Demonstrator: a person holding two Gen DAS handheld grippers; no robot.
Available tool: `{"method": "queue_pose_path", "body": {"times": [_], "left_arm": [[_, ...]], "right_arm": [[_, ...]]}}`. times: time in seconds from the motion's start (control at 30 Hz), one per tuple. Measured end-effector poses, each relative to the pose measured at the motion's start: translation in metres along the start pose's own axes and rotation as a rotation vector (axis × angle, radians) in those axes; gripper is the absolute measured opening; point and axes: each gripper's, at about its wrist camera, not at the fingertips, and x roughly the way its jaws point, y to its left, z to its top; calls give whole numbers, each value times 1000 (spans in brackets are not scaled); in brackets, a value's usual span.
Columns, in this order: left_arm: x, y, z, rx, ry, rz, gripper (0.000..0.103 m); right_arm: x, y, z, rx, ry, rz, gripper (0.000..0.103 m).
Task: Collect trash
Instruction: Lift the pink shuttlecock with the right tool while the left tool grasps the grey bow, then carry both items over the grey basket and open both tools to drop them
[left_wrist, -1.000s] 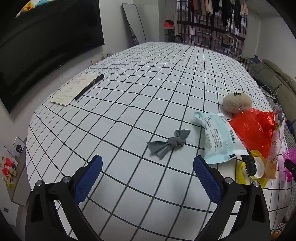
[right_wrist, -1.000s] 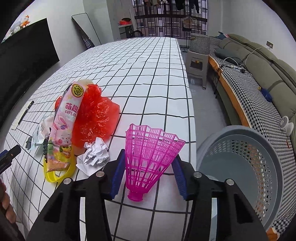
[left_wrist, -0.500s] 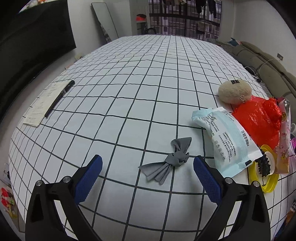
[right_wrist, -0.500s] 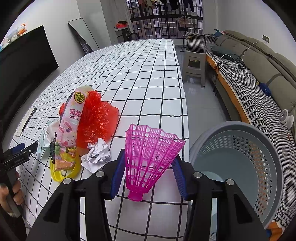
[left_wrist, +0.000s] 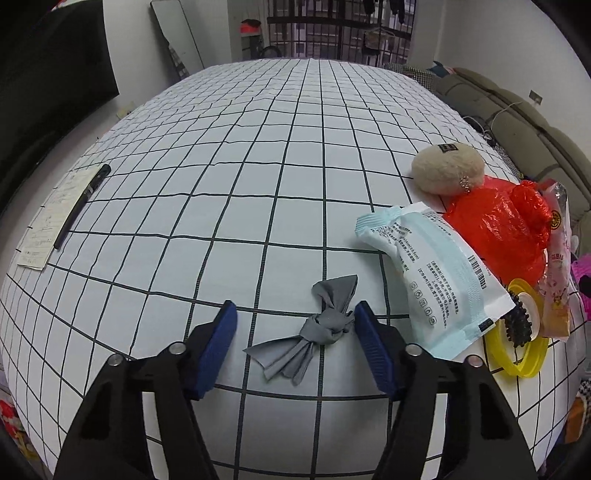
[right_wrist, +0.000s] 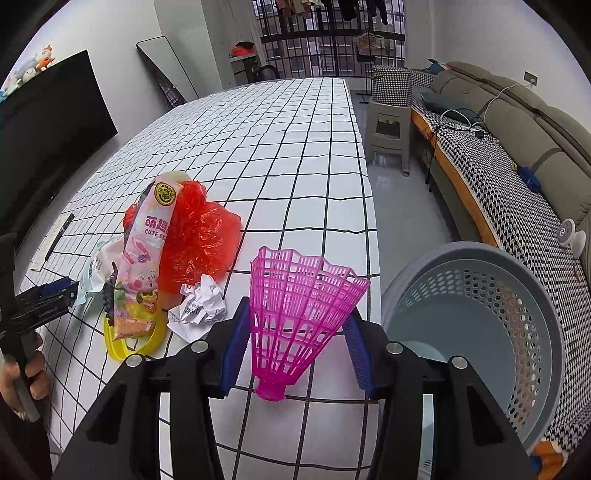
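The worktop (left_wrist: 295, 166), covered in a black-grid white cloth, is carrying all the trash along its right-hand edge. A grey perforated bin (right_wrist: 491, 332) is standing just beside that edge, below the worktop level. A red bag (left_wrist: 498, 229) is lying crumpled next to a tan puff (left_wrist: 447, 168), with a pink snack packet (right_wrist: 147, 258) leaning over it. A pale blue wrapper (left_wrist: 428, 280) is lying flat, touching the red bag and partly overlapping a yellow ring (left_wrist: 517, 354). A pink shuttlecock (right_wrist: 295, 314) is standing skirt-up between the pads of the right tongs (right_wrist: 295, 354), which are gripping it at about half opening, close to the bin. A paper ball (right_wrist: 199, 306) is resting just beside the shuttlecock. A grey knotted rag (left_wrist: 317, 328) is lying between the pads of the left tongs (left_wrist: 295, 339), whose jaws are closing; the right pad is nearly touching the knot, the left pad is standing clear of it. A pen (left_wrist: 81, 203) is lying on a note (left_wrist: 48, 221) well apart
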Motion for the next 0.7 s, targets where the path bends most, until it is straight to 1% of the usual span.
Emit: {"method": "queue_pose_path", "body": {"times": [0.03, 0.1, 0.13, 0.17, 0.27, 0.4, 0.6, 0.7], "left_arm": [[-1, 0, -1, 1, -2, -1, 52], [-4, -2, -2, -1, -6, -2, 33], [-5, -2, -3, -4, -6, -3, 27], [-6, -2, -3, -7, -4, -3, 23], [-11, 0, -8, -31, 0, -7, 22], [-24, 2, -16, -55, -12, 12, 22], [-65, -13, -27, -55, -85, 67, 22], [-85, -31, -30, -46, -120, 38, 22]], "right_arm": [[0, 0, 0, 0, 0, 0, 48], [-1, 1, 0, 0, -1, 0, 48], [-2, 0, 0, 1, -2, 1, 48], [-3, 1, -1, 2, -3, 2, 48], [-6, 1, -2, 3, -8, 6, 48], [-11, -1, -5, 5, -14, 11, 48], [-16, -8, -13, 20, -19, 18, 48], [-20, -16, -18, 32, -23, 20, 48]]}}
